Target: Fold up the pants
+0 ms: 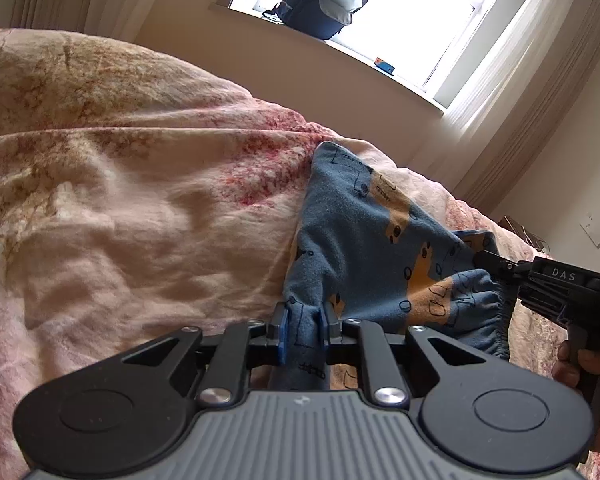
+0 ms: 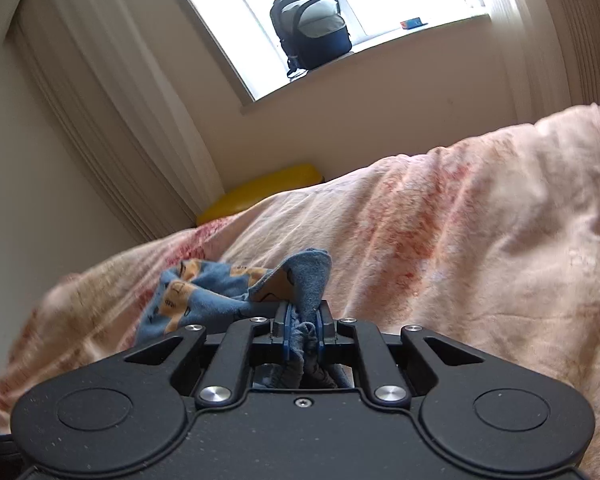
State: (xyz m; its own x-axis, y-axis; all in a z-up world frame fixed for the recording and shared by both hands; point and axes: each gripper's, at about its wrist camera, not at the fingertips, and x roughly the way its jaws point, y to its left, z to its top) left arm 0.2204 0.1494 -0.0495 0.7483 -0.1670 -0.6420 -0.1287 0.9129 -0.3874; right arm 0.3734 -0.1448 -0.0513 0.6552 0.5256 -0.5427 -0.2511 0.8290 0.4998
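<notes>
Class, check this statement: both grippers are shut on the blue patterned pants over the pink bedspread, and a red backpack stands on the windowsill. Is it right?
One detail is wrong: the backpack is dark navy, not red, as the right wrist view shows. The rest stands.

The letters "DAS" are showing in pale capitals on a small plate atop the black body of the right gripper [image 1: 485,259], seen at the right edge of the left wrist view. Small dark printed marks are running across the pants [image 1: 374,236], too small and blurred to be read.
</notes>
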